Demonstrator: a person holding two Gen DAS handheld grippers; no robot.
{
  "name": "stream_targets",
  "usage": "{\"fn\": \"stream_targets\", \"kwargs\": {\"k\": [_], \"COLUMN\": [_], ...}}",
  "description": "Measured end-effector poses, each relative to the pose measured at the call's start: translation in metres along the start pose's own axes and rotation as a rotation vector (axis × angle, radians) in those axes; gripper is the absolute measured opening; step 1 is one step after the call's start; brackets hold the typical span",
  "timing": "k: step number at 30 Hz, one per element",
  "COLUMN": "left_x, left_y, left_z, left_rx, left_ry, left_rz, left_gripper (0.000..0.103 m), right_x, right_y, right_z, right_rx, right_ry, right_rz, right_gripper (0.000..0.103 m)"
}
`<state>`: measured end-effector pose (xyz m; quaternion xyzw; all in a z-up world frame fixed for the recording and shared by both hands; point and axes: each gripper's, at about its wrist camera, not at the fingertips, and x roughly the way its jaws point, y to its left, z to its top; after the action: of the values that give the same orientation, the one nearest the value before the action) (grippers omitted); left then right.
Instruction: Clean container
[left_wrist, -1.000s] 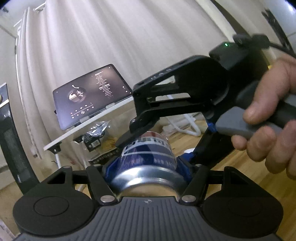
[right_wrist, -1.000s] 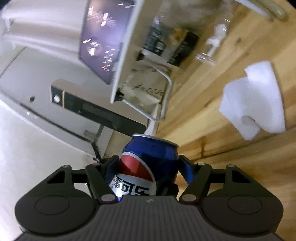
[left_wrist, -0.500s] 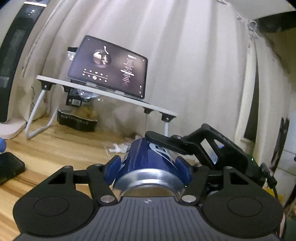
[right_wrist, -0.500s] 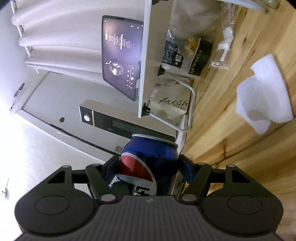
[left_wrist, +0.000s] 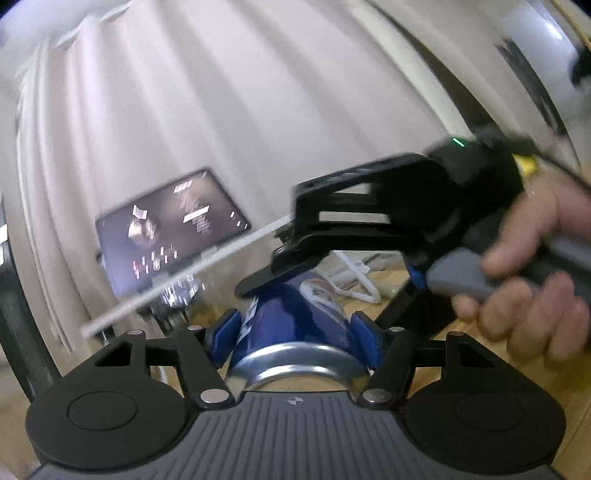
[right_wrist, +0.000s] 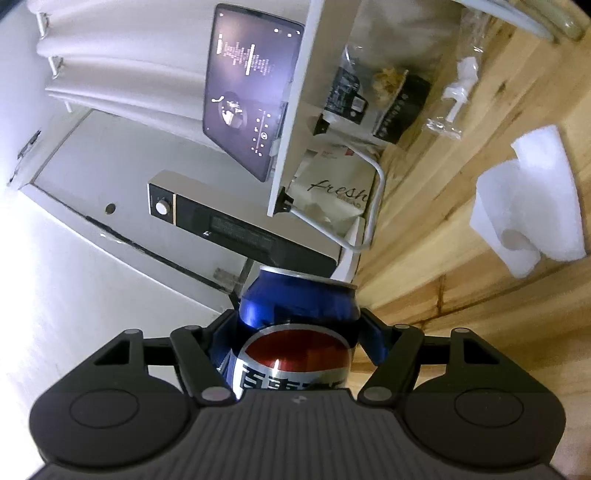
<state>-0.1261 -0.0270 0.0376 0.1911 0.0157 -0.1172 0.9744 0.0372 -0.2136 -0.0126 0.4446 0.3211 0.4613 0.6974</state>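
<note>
A blue Pepsi can (left_wrist: 295, 317) is held off the table by both grippers at once. My left gripper (left_wrist: 295, 328) is shut on the can's bottom end, its blue pads against the sides. My right gripper (right_wrist: 297, 332) is shut on the same can (right_wrist: 295, 332), whose silver rim points away from the camera. In the left wrist view the right gripper's black body (left_wrist: 369, 229) reaches in from the right, held by a hand (left_wrist: 532, 288), with one finger over the can's far end. The left wrist view is motion-blurred.
A tablet (right_wrist: 251, 103) stands on a white folding stand (right_wrist: 295, 110) with snack bags (right_wrist: 369, 96) under it. A crumpled white tissue (right_wrist: 532, 206) and a clear plastic wrapper (right_wrist: 454, 96) lie on the wooden table (right_wrist: 461, 288). A black speaker bar (right_wrist: 236, 229) stands behind.
Both grippers keep hold of the can while it is turned and swung. The left wrist view rolls back to its tilt of a second ago. The can's logo has rotated in the right wrist view.
</note>
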Motion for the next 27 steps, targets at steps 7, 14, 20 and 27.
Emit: {"fn": "stream_targets", "kwargs": {"k": [7, 14, 20, 27], "left_x": [0.002, 0.002, 0.007, 0.037], "left_y": [0.054, 0.062, 0.064, 0.048], "left_z": [-0.005, -0.014, -0.017, -0.023], "left_rx": [-0.563, -0.6, -0.531, -0.316], "left_ry": [-0.024, -0.04, 0.022, 0.217], "left_rz": [-0.139, -0.145, -0.049, 0.032], "left_gripper": [0.07, 0.067, 0.067, 0.067], "right_x": [-0.001, 0.008, 0.002, 0.004], "right_y": [-0.017, -0.022, -0.021, 0.024], "right_z": [-0.01, -0.021, -0.017, 0.019], "right_rx": [0.088, 0.141, 0.089, -0.547], "right_ry": [-0.073, -0.068, -0.084, -0.122], "right_rz": [0.204, 0.249, 0.18, -0.589], "right_gripper": [0.07, 0.07, 0.075, 0.066]}}
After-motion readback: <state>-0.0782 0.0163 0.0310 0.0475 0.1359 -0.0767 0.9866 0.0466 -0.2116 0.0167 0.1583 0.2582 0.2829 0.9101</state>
